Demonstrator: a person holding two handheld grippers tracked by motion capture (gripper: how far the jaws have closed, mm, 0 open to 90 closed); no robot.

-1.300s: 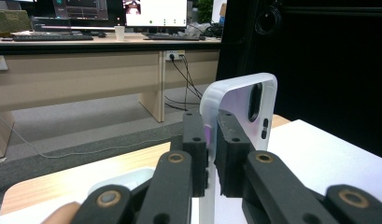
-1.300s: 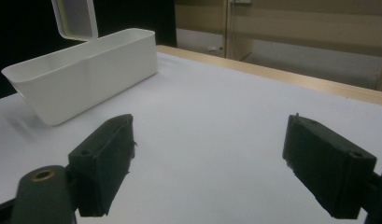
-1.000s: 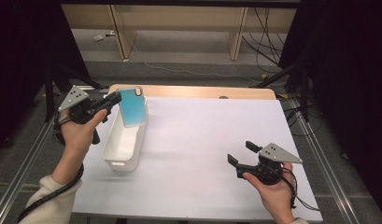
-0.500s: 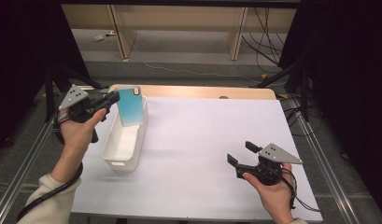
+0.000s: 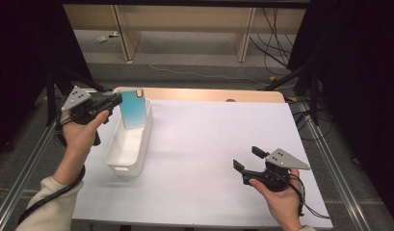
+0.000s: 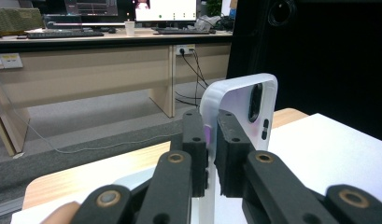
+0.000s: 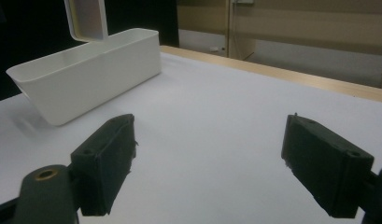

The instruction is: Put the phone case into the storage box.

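My left gripper (image 5: 113, 101) is shut on the edge of a phone case (image 5: 133, 109), teal-blue on one face, white with a camera cut-out (image 6: 254, 112) on the other. The case hangs upright over the far end of a long white bin (image 5: 128, 144) at the table's left. In the left gripper view the two black jaws pinch the case's edge between them. My right gripper (image 5: 247, 160) rests low at the table's front right, open, with nothing between its fingers (image 7: 109, 154). From the right gripper view, the bin (image 7: 86, 79) stands ahead on the left, the case's lower end (image 7: 88, 18) above it.
A white sheet (image 5: 209, 144) covers the wooden table (image 5: 204, 94). Metal rails (image 5: 329, 159) run along both sides. Beyond the far edge are desk legs (image 5: 242, 33) and cables on the floor.
The left gripper has carried the phone case slightly back and to the left over the bin's far end. The right gripper has stayed in place.
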